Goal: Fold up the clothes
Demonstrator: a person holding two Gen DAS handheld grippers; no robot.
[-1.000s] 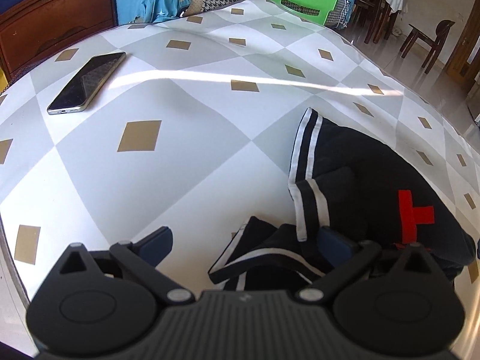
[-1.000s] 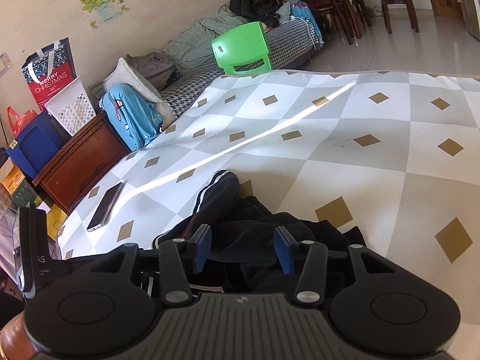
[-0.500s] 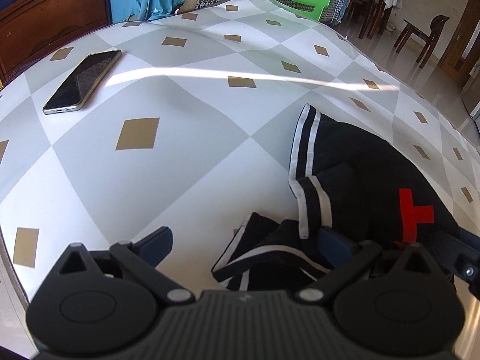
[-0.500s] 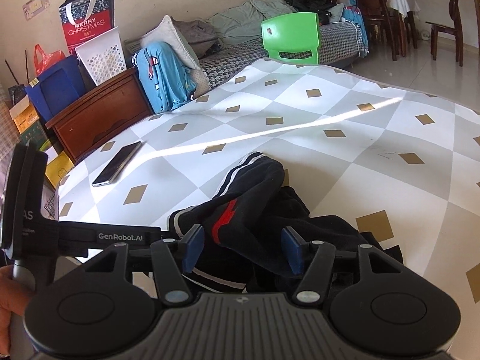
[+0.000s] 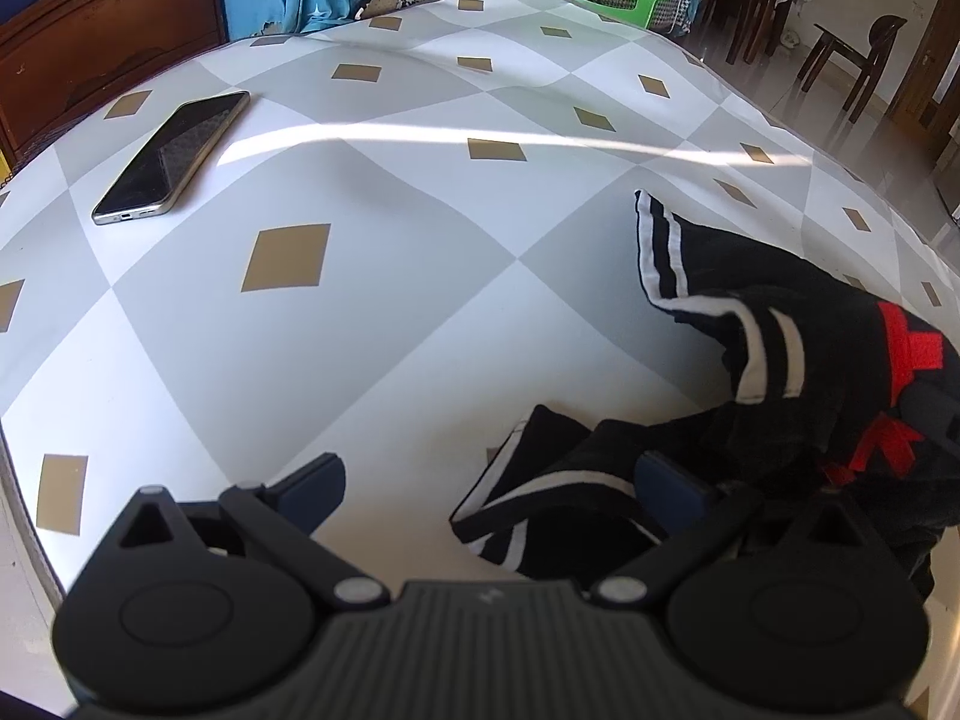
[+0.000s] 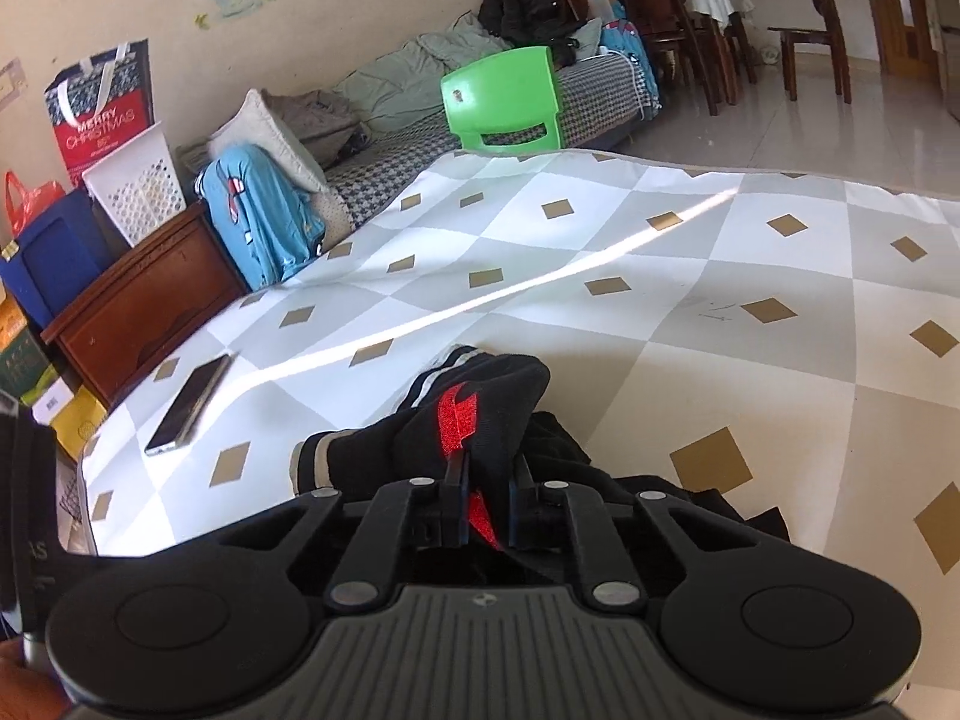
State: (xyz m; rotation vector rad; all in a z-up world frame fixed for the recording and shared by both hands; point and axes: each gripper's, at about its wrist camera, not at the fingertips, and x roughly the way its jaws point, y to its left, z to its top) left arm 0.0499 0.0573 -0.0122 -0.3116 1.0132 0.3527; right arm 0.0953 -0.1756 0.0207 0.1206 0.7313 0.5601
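A crumpled black garment [image 5: 774,360] with white stripes and a red mark lies on the checked tablecloth [image 5: 372,324], at the right of the left wrist view. My left gripper [image 5: 492,483] is open near the table's front edge, its right finger against a striped fold of the cloth. In the right wrist view my right gripper [image 6: 486,495] is shut on a raised bunch of the black garment [image 6: 480,402], red print showing between its fingers [image 6: 454,480]. The rest of the cloth spreads under and behind that gripper.
A phone [image 5: 174,159] lies on the table at the far left. Beyond the table stand a green plastic chair [image 6: 501,99], a wooden cabinet [image 6: 144,306], a cluttered sofa [image 6: 390,138] and dining chairs [image 6: 816,30]. The left gripper's body [image 6: 30,516] shows at the left edge.
My right gripper has closed on a bunch of the black garment and lifted it. The garment's shape shifted in the left wrist view; the left gripper stays open.
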